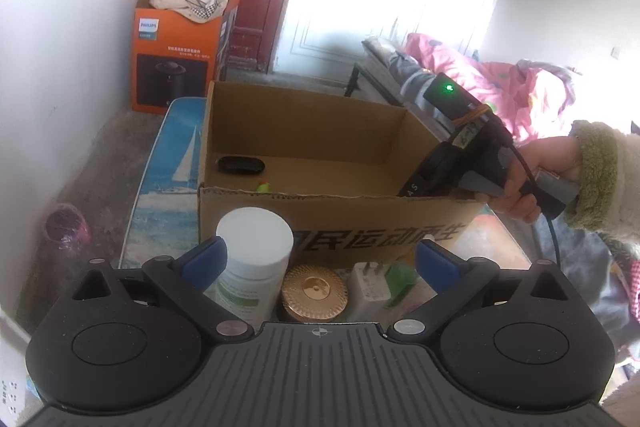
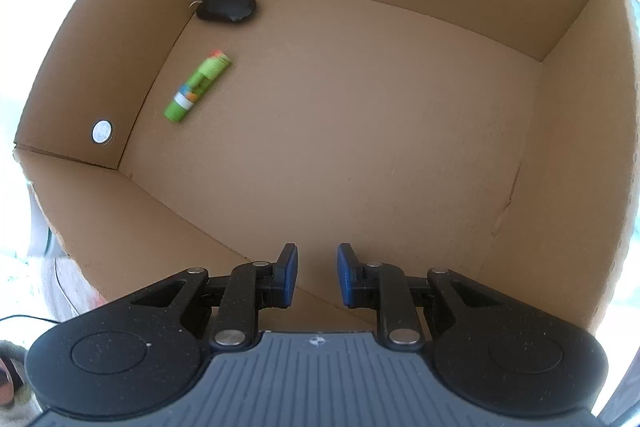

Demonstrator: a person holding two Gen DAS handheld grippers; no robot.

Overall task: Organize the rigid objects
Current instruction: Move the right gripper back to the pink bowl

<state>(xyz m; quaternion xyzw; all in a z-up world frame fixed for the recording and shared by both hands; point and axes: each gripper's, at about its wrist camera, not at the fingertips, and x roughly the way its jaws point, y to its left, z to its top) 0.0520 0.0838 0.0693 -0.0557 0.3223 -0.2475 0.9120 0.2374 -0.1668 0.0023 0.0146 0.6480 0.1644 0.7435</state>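
An open cardboard box point(image 1: 384, 223) stands on the table. Inside it lie a black key fob point(image 2: 226, 7), a green tube point(image 2: 197, 85) and a silver coin point(image 2: 101, 131) against the left wall; the fob also shows in the left wrist view point(image 1: 241, 165). My left gripper point(image 1: 320, 259) is open in front of the box, with a white-capped bottle point(image 1: 254, 259), a gold round lid point(image 1: 314, 291) and a white plug charger point(image 1: 369, 287) between its fingers. My right gripper point(image 2: 317, 277) is over the box's near right corner, jaws slightly apart and empty; its body shows in the left wrist view point(image 1: 460, 147).
An orange Philips carton point(image 1: 180, 63) full of cloth stands by the back wall. A sailboat-print board point(image 1: 172, 179) lies left of the box. A bed with pink bedding point(image 1: 500, 83) is at the right. A purple item point(image 1: 66, 229) lies on the floor at left.
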